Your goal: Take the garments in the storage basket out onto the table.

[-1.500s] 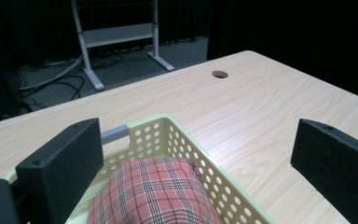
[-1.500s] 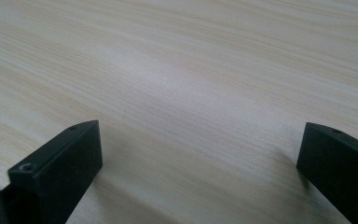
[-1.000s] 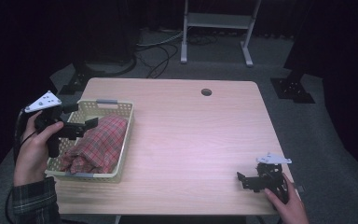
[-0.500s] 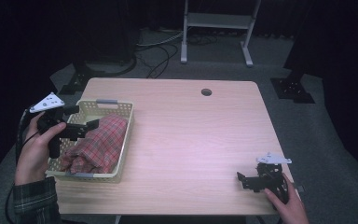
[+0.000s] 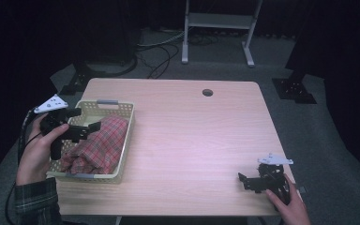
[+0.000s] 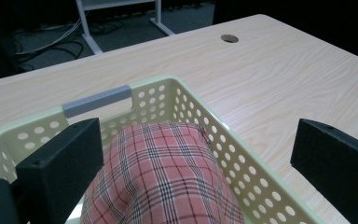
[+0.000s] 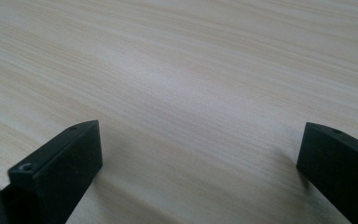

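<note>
- Plaid cloth [image 5: 95,145], red and bunched, lies in the cream basket [image 5: 122,154] at the near left of the table [image 5: 192,131]; that is the thing I judge I am reaching for.
- My left gripper [image 5: 90,127] hangs just above the cloth with its jaws spread wide and nothing between them; in the left gripper view the cloth [image 6: 163,182] sits between the two pads, apparently untouched.
- My right gripper [image 5: 248,180] rests low at the near right corner, jaws equally wide, holding nothing, with bare wood [image 7: 191,93] under it.
- Risk one: the jaws are wide enough that the right-hand pad in the left gripper view lines up over the basket's perforated wall [image 6: 242,168]. Closing from here could pinch the wall with the fabric and drag the basket.
- Risk two: the cloth is heaped, so a shallow bite may catch only a top fold, which could slip free on lifting.
- Risk three: the basket looks light and sits near the table's left edge; a snagged pull might tip it or slide it off.
- The right gripper is well apart, too far to steady the basket.
</note>
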### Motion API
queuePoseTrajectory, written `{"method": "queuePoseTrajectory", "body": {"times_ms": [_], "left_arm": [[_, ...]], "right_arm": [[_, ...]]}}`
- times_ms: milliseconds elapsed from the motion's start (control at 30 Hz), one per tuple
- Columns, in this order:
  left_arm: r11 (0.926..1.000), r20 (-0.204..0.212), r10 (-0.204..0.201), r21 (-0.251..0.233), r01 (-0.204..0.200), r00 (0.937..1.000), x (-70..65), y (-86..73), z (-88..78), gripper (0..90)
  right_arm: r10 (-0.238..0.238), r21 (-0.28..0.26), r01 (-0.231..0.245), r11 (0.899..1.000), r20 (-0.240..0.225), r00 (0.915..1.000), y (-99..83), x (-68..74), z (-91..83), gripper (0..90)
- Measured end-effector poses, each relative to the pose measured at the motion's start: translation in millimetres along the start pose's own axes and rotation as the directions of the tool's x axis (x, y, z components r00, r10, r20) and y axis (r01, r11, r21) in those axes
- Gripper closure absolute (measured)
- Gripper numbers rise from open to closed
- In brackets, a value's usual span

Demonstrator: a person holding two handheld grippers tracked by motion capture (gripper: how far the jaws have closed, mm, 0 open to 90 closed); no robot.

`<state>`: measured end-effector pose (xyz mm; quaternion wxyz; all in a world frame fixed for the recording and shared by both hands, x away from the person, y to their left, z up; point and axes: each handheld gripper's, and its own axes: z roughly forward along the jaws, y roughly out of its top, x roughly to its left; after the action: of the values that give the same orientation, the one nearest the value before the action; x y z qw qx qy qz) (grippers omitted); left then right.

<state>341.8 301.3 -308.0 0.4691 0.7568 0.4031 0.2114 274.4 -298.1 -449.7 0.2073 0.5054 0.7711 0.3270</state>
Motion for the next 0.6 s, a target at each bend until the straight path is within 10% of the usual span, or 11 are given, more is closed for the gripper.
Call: {"method": "queuePoseTrajectory", "body": {"times_ms": [600], "left_arm": [[0.9974,-0.005,-0.025,0.067,0.026,0.9997,4.9,-9.4,16.3,2.2]], "right_arm": [[0.0,0.0,0.0,1.0,0.0,1.0,0.0,0.0,0.0,0.0]]}}
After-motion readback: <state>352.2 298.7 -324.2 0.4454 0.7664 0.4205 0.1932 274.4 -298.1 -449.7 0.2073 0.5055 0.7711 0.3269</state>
